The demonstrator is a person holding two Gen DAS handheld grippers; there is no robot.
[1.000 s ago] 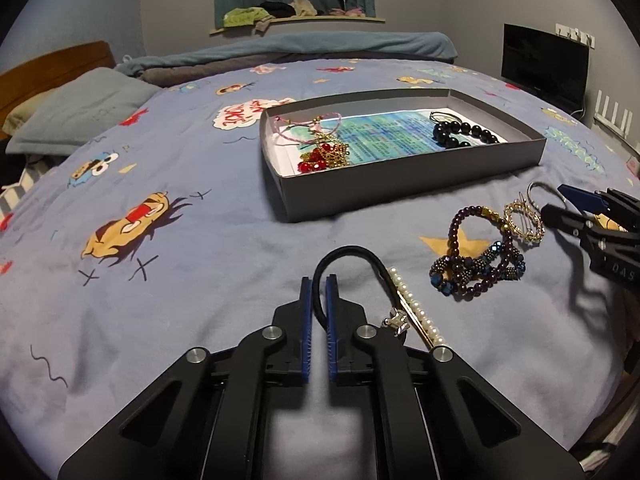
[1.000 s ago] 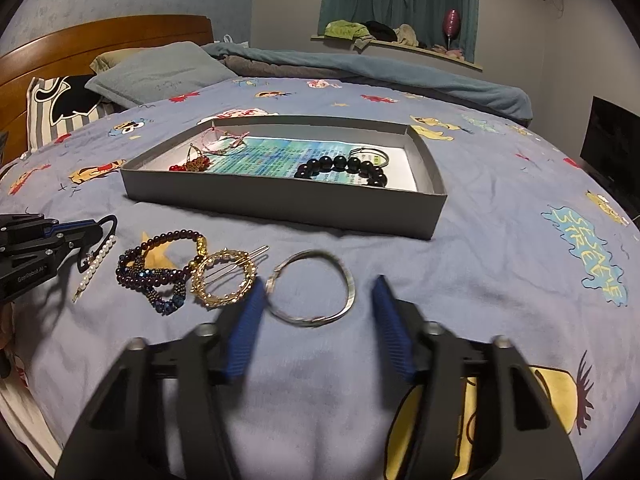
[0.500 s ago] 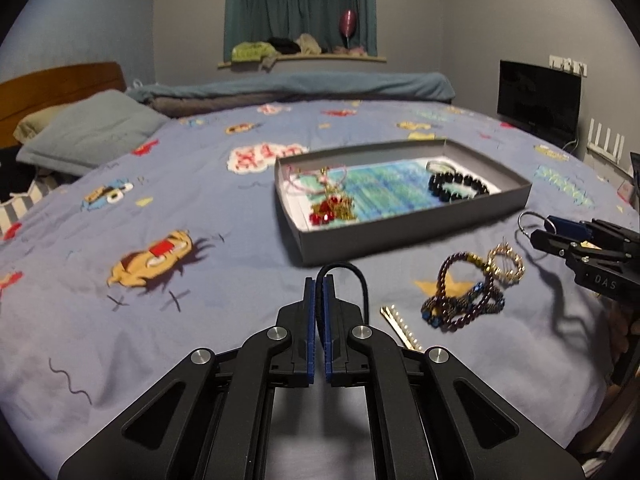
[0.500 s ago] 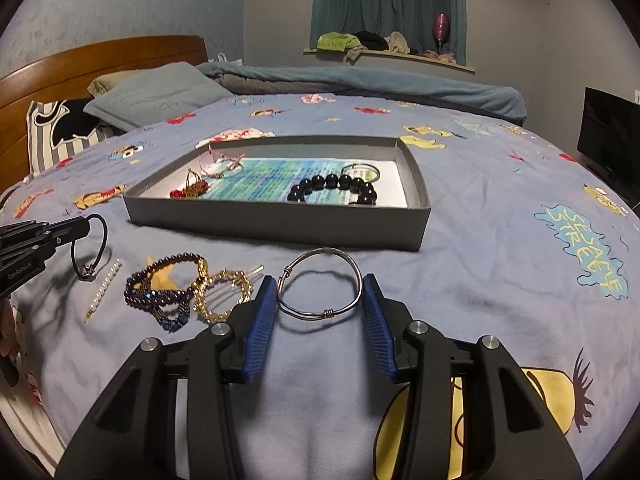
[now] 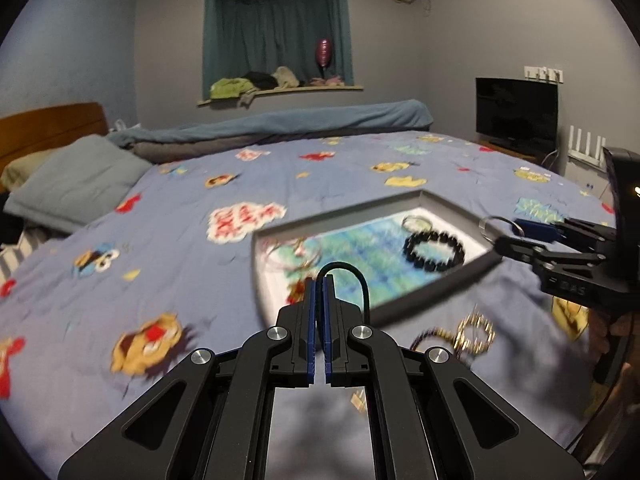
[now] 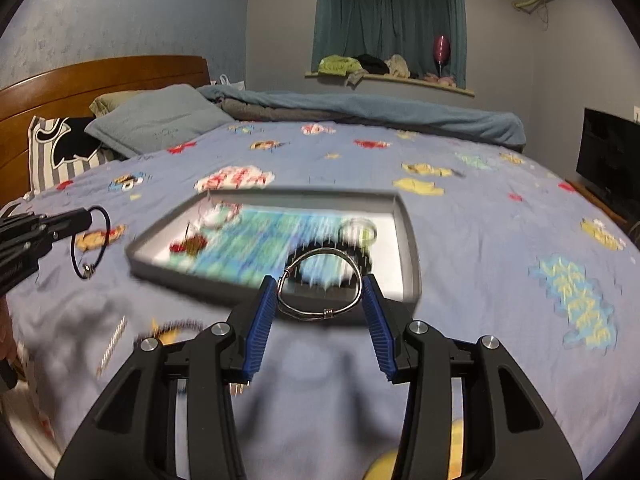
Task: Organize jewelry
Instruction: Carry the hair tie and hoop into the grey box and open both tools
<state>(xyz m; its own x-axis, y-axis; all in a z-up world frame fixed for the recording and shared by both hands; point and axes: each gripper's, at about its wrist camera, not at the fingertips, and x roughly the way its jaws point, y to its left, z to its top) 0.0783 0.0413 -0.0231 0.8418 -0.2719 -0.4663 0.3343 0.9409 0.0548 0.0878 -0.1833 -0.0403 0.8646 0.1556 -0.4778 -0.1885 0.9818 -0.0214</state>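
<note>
- Left tongs (image 5: pixel 319 280) are pinching a black cord (image 5: pixel 352 276); right tongs (image 6: pixel 320 300) are squeezing a silver ring (image 6: pixel 320 286).
- Both are pointing at the tray (image 6: pixel 408 240), sitting mid-frame, right tongs nearer.

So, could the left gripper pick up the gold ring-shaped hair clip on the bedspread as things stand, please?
Probably not yet. The left gripper is shut on a black cord loop, so its jaws are taken. The gold hair clip lies uncovered on the bedspread, so only the full grip stands in the way.
</note>
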